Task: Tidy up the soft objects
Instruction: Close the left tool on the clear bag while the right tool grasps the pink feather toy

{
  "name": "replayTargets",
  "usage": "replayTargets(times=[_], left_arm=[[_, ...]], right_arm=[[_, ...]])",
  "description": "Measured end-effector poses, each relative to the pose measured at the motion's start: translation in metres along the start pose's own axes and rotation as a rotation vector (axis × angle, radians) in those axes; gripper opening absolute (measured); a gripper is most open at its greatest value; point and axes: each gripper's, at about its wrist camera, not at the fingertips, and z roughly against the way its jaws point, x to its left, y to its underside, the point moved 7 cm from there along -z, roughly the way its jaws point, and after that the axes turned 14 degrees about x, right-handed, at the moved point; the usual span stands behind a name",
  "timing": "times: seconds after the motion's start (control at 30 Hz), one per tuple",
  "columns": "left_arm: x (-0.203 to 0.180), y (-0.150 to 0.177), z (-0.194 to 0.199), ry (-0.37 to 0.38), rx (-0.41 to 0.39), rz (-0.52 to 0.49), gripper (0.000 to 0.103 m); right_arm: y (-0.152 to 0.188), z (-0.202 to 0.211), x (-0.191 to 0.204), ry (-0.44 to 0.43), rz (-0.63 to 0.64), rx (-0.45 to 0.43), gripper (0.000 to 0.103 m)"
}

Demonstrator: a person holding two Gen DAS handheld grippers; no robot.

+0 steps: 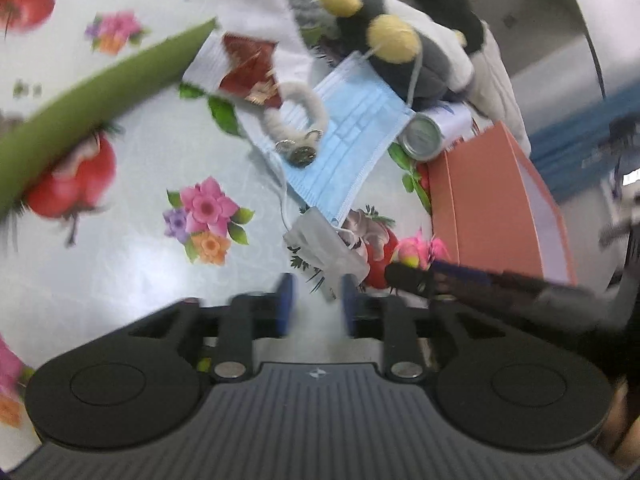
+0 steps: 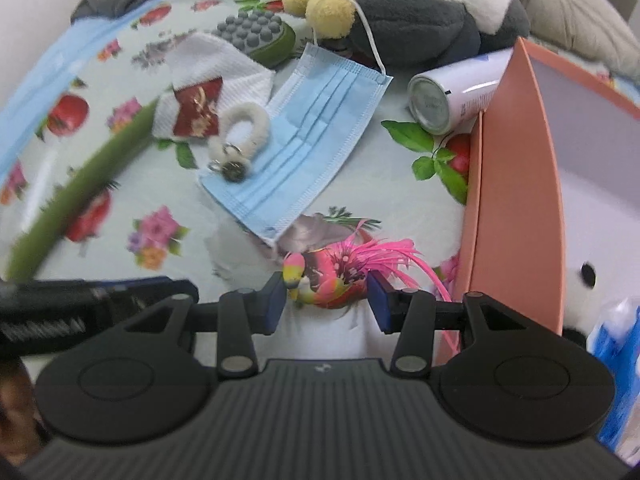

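Note:
A pink feathered bird toy [image 2: 336, 276] lies on the flowered tablecloth between the fingers of my right gripper [image 2: 326, 300], which is open around it; it also shows in the left wrist view [image 1: 416, 252]. My left gripper [image 1: 316, 304] is open and empty, just short of a grey folded cloth [image 1: 324, 244]. A blue face mask [image 2: 304, 148] lies mid-table with a white fluffy keyring [image 2: 240, 136] on it. A white cloth with a red patch [image 2: 204, 96] and a grey plush with yellow pompoms [image 2: 400, 12] lie beyond.
An orange box [image 2: 516, 200] stands open at the right with a white plush [image 2: 592, 276] inside. A metal can [image 2: 452, 92] lies against it. A green strap [image 2: 80, 188] crosses the left. A green massage brush [image 2: 260, 36] lies at the back.

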Motion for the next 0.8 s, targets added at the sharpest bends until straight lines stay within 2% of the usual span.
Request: replayTargets(times=[0.1,0.2,0.5,0.63,0.73,0.77,0.8], left_arm=[[0.003,-0.005,-0.011,0.039,0.023,0.067,0.04],[0.007,-0.009,-0.018,0.079,0.026,0.141,0.047],[0.018,-0.019,-0.032,0.212,0.065,0.337,0.047],[0.016,-0.022,-0.034,0.195,0.067,0.341,0.047],[0.01,-0.023,-0.034,0.136,0.06,0.295,0.046],[0.008,-0.023,-0.035,0.121,0.058,0.282,0.044],[0.007,-0.023,-0.036,0.107,0.056,0.27,0.034]], right_arm=[[-0.001,-0.007,0.0,-0.011,-0.004,0.021,0.048],[-0.003,-0.008,0.005,0.021,0.03,0.008,0.048],[-0.006,-0.012,0.006,-0.059,-0.011,0.028,0.048],[-0.002,-0.012,0.01,-0.093,-0.015,0.04,0.048],[0.005,-0.012,0.011,-0.108,-0.021,0.048,0.048],[0.007,-0.011,0.011,-0.112,-0.024,0.049,0.048],[0.009,-0.011,0.01,-0.113,-0.027,0.051,0.048]])
